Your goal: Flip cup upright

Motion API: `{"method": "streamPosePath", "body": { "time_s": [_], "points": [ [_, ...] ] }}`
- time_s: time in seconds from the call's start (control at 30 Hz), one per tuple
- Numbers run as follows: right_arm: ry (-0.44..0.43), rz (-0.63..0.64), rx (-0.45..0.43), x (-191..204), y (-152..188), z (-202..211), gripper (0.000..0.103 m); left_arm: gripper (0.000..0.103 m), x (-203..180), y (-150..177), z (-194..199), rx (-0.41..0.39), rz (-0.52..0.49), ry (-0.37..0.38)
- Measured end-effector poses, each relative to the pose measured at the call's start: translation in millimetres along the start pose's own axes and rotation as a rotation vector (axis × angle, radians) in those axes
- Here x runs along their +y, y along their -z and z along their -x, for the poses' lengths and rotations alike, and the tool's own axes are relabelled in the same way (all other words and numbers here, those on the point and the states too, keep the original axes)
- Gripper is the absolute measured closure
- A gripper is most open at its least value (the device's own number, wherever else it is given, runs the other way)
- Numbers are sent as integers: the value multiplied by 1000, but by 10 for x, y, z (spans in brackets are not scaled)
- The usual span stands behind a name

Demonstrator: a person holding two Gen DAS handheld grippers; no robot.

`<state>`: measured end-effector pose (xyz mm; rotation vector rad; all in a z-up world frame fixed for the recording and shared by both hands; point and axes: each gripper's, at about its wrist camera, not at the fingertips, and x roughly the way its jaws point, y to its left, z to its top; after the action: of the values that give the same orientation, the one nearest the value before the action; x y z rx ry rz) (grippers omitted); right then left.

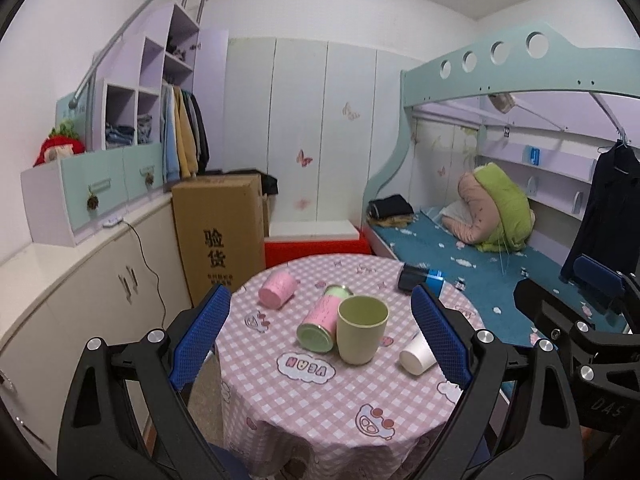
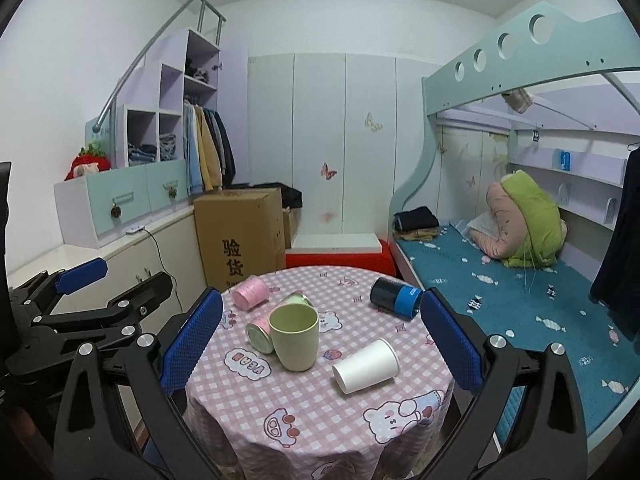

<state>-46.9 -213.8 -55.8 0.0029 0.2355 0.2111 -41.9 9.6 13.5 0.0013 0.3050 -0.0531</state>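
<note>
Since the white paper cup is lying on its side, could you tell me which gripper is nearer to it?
Right. The white paper cup lies toward the right gripper. The left gripper is centred nearer the upright green cup, with the paper cup off to its right.

Cups on the desk (image 2: 320,420)

Standing cup (image 2: 295,337) in the middle; paper cup (image 2: 366,366) lying at 4 o'clock, can (image 2: 260,334) touching at 9.

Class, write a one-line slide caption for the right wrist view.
Open right gripper faces a checked table: green cup upright, white cup on its side.

Cardboard box (image 1: 222,232) stands beside the bunk bed (image 1: 500,256).
</note>
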Motion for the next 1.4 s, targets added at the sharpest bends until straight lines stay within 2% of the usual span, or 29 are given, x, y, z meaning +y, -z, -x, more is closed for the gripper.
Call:
{"method": "streamPosePath", "body": {
  "time_s": [0.37, 1.4],
  "points": [
    [4, -5, -57, -16, -44, 220, 7, 11, -97, -41, 248, -81, -18, -23],
    [5, -15, -72, -52, -23, 278, 7, 11, -101, -58, 294, -91, -22, -26]
  ]
}}
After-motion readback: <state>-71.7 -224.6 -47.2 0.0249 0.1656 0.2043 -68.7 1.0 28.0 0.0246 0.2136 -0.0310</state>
